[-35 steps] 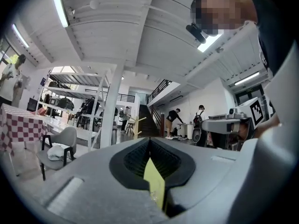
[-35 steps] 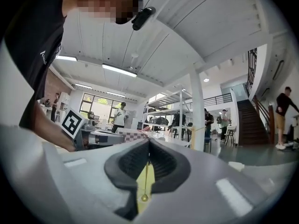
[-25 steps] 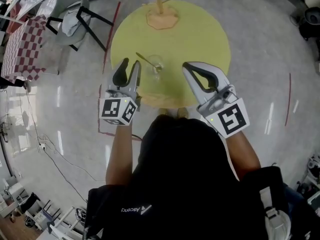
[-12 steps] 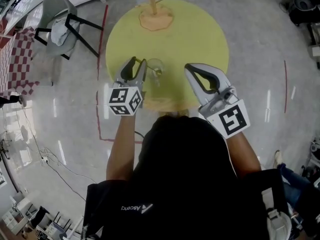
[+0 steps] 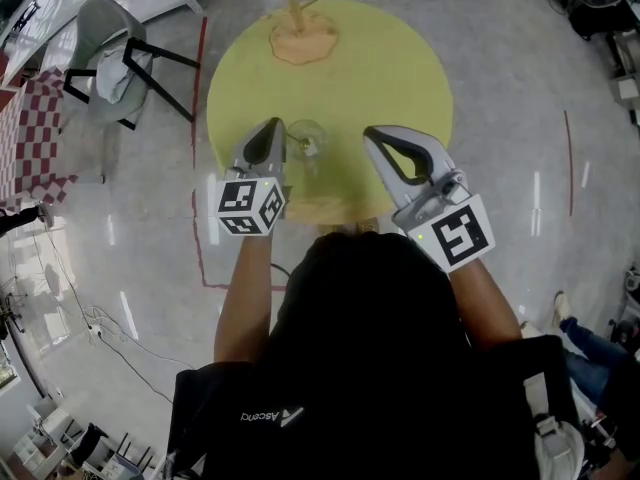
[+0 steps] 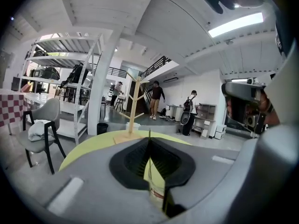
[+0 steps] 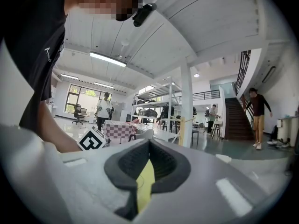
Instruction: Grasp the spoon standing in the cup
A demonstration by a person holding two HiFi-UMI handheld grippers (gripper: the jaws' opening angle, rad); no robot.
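Head view first: pinching the handle of the spoon [image 6: 149, 133] standing in the cup [image 5: 306, 138] with left gripper [image 5: 272, 126] shut on it, just left of cup; holding right gripper [image 5: 372, 131] closed, empty, right of cup. Likely best lifting straight, avoiding tipping.

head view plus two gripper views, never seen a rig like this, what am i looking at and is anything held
No robot here: a person holds a two-jaw gripper in each hand. The head view looks down from their head; each gripper view looks along that gripper's jaws. On the round yellow table stand a clear cup holding a spoon, and a wooden stand. The left gripper is shut on the spoon's thin handle. The right gripper is shut and empty, apart from the cup.
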